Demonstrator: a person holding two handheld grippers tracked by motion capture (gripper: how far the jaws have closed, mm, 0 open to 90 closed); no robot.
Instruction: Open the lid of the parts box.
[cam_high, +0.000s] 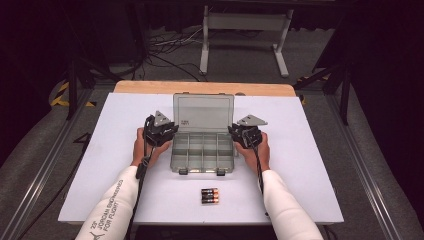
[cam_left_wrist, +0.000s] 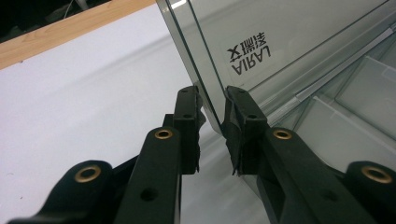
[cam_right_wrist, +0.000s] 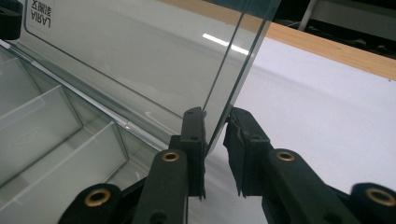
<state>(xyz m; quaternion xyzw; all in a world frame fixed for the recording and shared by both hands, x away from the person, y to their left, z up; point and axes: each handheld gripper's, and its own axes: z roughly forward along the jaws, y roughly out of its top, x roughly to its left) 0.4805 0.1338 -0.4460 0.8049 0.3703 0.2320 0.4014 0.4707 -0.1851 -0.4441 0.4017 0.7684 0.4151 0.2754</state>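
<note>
- The left gripper (cam_high: 169, 134) was held at the left edge of the clear organiser box (cam_high: 204, 150) at mid-table, its jaws a narrow gap apart astride the raised lid (cam_high: 203, 113); whether the pads pressed was hard to tell.
- The right gripper (cam_high: 235, 132) mirrored it at the lid's right edge, with a slight gap showing.
- Both forearms reached in, sleeves (cam_high: 114, 205) cut off below.
- Batteries (cam_high: 210, 195) lay near the box's front, detail too small.
</note>
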